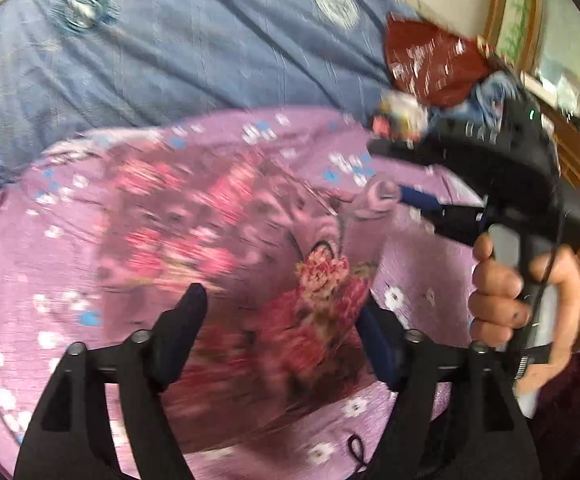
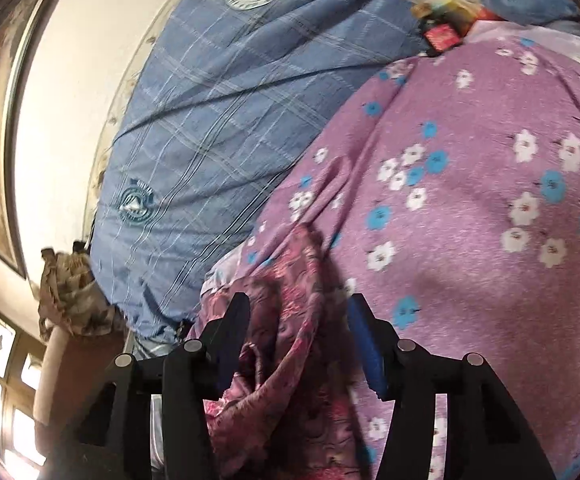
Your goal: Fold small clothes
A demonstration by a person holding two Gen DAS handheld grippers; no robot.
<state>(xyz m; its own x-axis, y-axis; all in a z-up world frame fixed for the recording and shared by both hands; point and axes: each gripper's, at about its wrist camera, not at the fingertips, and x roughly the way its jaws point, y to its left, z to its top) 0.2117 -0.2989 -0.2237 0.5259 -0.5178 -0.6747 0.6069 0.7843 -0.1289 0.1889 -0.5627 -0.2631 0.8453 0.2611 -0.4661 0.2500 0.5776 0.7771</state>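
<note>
The small maroon-and-pink patterned garment (image 1: 226, 216) lies spread on the purple sheet with white and blue flowers (image 1: 410, 280) that covers the bed, blurred in my left view. In my right view one bunched edge of that garment (image 2: 290, 360) runs up between my right fingers. My left hand-held gripper (image 1: 280, 320) stands with its fingers wide apart above the garment, nothing pinched between them. My right hand-held gripper (image 2: 296, 344) also stands apart; the cloth sits in the gap, and the pads do not press on it. My right hand (image 1: 502, 288) wraps its handle. Beyond the sheet lies a blue checked bedspread (image 2: 230, 120), with a red bundle (image 1: 430, 60) near its far edge.
</note>
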